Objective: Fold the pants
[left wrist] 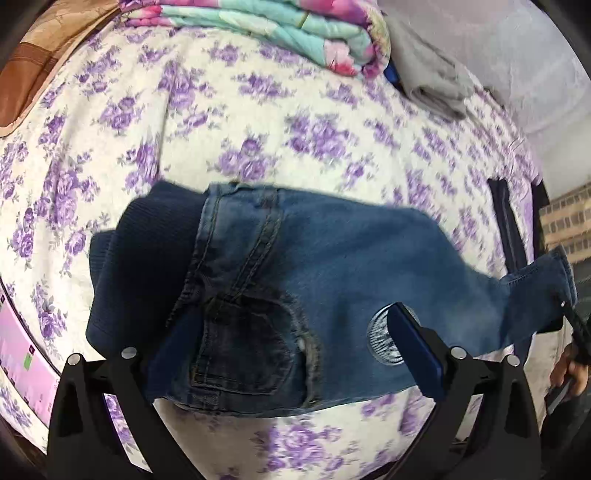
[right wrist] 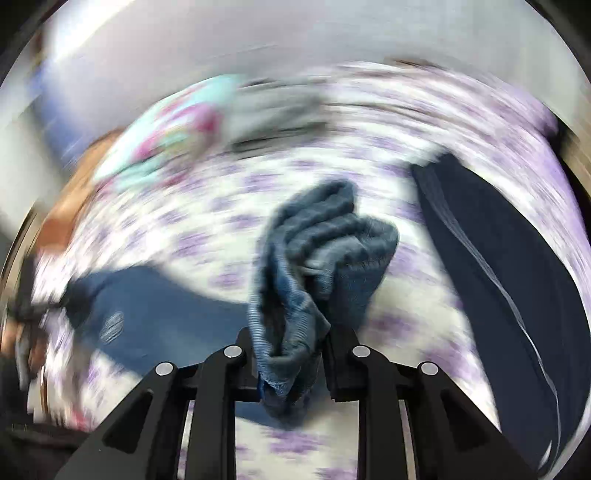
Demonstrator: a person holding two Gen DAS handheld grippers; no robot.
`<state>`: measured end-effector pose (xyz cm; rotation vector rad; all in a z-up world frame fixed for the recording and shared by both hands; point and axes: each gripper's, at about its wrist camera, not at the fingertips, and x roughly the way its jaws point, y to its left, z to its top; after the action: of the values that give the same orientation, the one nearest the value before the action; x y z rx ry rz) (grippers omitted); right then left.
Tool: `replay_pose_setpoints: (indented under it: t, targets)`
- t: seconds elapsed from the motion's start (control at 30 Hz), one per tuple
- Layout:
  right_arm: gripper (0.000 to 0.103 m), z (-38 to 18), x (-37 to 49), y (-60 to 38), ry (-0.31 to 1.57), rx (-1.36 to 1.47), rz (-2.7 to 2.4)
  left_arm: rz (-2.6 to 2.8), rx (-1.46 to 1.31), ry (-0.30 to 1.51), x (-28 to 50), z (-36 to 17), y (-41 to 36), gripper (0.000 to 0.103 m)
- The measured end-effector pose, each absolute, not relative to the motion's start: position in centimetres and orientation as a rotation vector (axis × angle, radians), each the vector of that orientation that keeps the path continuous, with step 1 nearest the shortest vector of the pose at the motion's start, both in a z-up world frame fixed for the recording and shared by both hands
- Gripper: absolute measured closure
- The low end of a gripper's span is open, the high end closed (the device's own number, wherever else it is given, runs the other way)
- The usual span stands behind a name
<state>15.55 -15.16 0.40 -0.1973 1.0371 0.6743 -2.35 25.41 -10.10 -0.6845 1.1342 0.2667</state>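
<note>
Denim pants (left wrist: 295, 295) on floral bedsheet (left wrist: 258, 147) | left jaws apart | right jaws clamped on pants hem

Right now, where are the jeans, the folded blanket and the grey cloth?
jeans (left wrist: 332, 266): left wrist view, upper leg.
folded blanket (left wrist: 280, 29): left wrist view, top layer.
grey cloth (left wrist: 432, 74): left wrist view, its middle.

jeans (left wrist: 332, 266): 1 | folded quilt (left wrist: 280, 29): 1 | grey garment (left wrist: 428, 74): 1 | dark striped garment (right wrist: 498, 258): 1 | tools: 2

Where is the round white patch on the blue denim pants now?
In the left wrist view the round white patch sits right of centre on the blue denim pants, partly behind one blue finger pad.
</note>
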Motion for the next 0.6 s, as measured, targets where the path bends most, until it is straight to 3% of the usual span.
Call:
replay_pose_setpoints:
  t: [0.17,0.27,0.33,0.47,0.6]
  targets:
    - [0.075,-4.9,10.7,-3.2,1.106,-0.398,0.928,0.255,-0.67,1.122,-2.5,-9.5,24.8,0.005]
    - [0.048,-10.9,8.1,0.8,1.196,-0.6,0.974,0.259,-0.674,1.148,-2.8,-10.0,24.4,0.005]
    - [0.045,-11.8,7.3,1.2,1.162,-0.651,0.971,0.261,-0.679,1.157,-3.2,-10.3,24.3,0.005]
    - [0.04,-8.0,11.2,-3.2,1.313,-0.198,1.066,0.266,-0.686,1.147,-4.0,-10.0,24.5,0.005]
    - [0.043,-5.8,15.7,-8.4,1.279,-0.032,0.926,0.221,-0.674,1.095,-4.0,-8.0,23.7,0.005]
